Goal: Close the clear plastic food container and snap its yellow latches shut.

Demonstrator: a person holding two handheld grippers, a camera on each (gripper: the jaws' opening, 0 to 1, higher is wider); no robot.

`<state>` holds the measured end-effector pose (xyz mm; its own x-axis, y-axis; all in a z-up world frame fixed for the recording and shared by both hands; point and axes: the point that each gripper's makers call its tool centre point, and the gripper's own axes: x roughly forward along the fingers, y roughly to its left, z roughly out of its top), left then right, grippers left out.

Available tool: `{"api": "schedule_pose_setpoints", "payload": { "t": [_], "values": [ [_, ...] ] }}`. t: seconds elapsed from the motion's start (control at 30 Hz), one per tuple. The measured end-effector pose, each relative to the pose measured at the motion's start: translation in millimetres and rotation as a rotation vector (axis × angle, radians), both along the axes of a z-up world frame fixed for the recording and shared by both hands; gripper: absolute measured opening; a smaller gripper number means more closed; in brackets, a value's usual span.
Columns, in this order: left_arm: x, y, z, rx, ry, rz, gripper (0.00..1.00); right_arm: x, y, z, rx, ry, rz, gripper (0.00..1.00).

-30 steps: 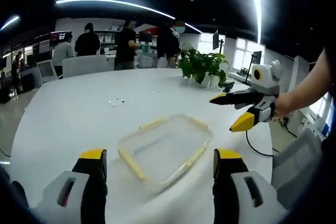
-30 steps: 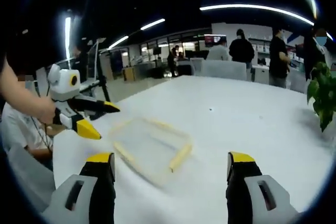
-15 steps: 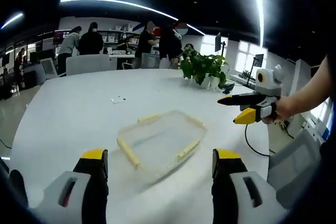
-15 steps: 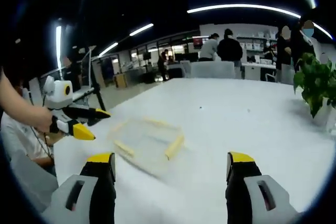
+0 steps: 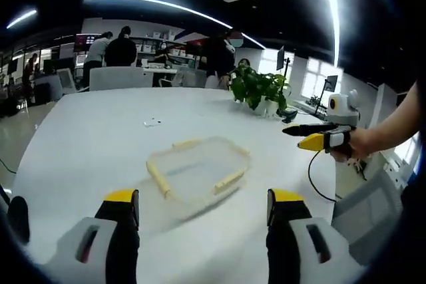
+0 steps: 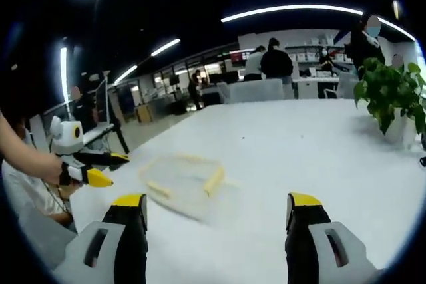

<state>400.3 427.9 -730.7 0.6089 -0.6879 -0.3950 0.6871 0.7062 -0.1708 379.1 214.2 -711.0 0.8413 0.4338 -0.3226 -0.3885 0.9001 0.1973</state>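
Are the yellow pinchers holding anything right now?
No. The left gripper and right gripper are both open and empty; the clear plastic food container with yellow latches sits untouched on the white table.

Right gripper (image 5: 307,136): we see it pulled back, farther from the container (image 5: 198,170).
Left gripper (image 6: 108,167): likewise drawn away.
Container: lies smaller, farther off in both views.

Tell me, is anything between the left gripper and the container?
Nothing: in the left gripper view, only bare white table lies between the left gripper and the container.
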Motion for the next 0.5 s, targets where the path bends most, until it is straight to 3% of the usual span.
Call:
{"api": "schedule_pose_setpoints", "payload": {
  "t": [0.5],
  "values": [
    [-18.9, 22.6, -0.8, -0.024, 0.012, 0.046, 0.77, -20.9, -4.2, 3.4, 0.025, -0.004, -0.026, 0.86]
  ]
}}
